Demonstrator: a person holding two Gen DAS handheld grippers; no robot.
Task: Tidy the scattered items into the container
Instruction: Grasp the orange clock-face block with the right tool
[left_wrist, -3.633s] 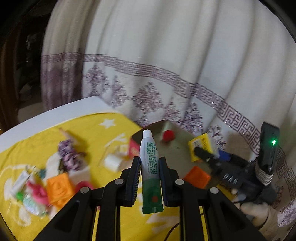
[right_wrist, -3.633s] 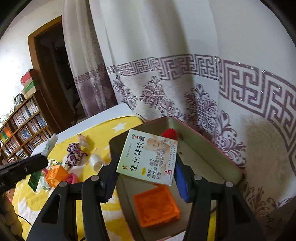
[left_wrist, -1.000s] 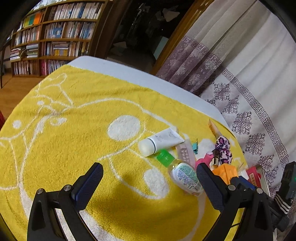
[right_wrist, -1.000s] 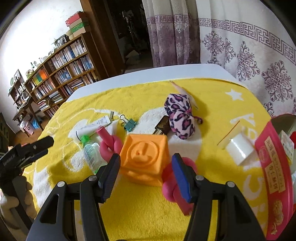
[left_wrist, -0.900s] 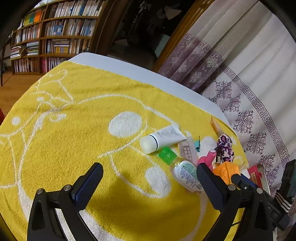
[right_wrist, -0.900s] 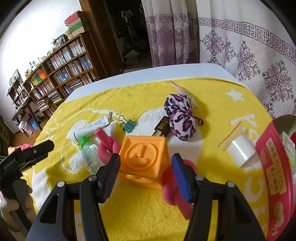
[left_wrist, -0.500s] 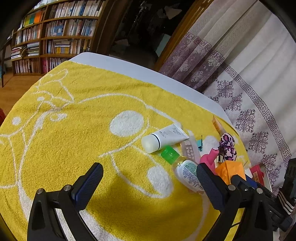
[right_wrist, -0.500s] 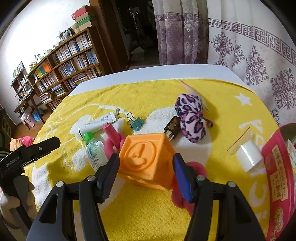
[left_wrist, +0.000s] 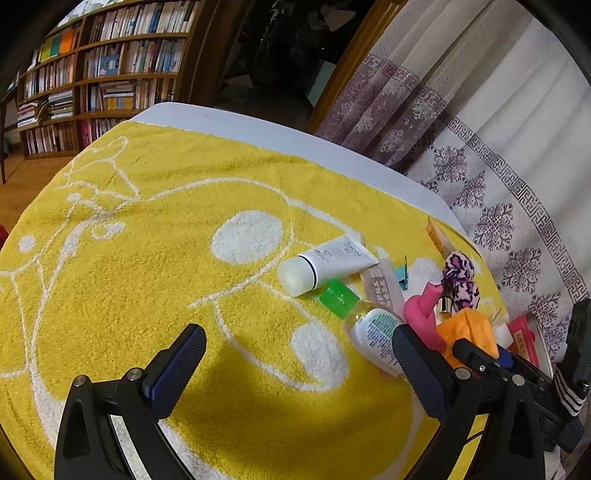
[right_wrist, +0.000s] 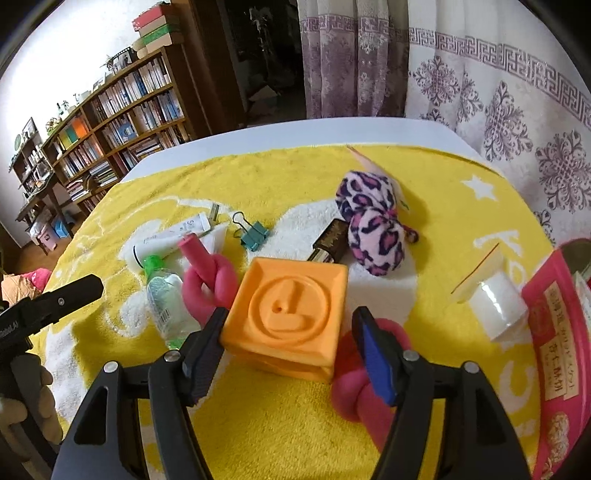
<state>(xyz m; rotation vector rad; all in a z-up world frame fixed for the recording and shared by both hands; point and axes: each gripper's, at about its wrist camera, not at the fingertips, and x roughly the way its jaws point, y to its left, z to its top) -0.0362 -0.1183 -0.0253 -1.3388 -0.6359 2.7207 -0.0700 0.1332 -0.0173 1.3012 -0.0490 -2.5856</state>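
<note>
Both grippers released tube and box; right gripper (right_wrist: 291, 339) now straddles orange block (right_wrist: 288, 306).

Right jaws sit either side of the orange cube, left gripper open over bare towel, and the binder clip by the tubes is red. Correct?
Not quite: the binder clip is teal, as the right wrist view shows. The rest holds: right gripper brackets the orange cube; left gripper is open over the yellow towel.

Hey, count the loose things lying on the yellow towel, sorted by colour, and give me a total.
Orange: 1, block
Pink: 2, knotted foam twist, leopard plush
White: 2, tube, tape roll
Green-capped: 1, bottle
Teal: 1, binder clip
Dark: 1, lipstick
Total: 8
</note>
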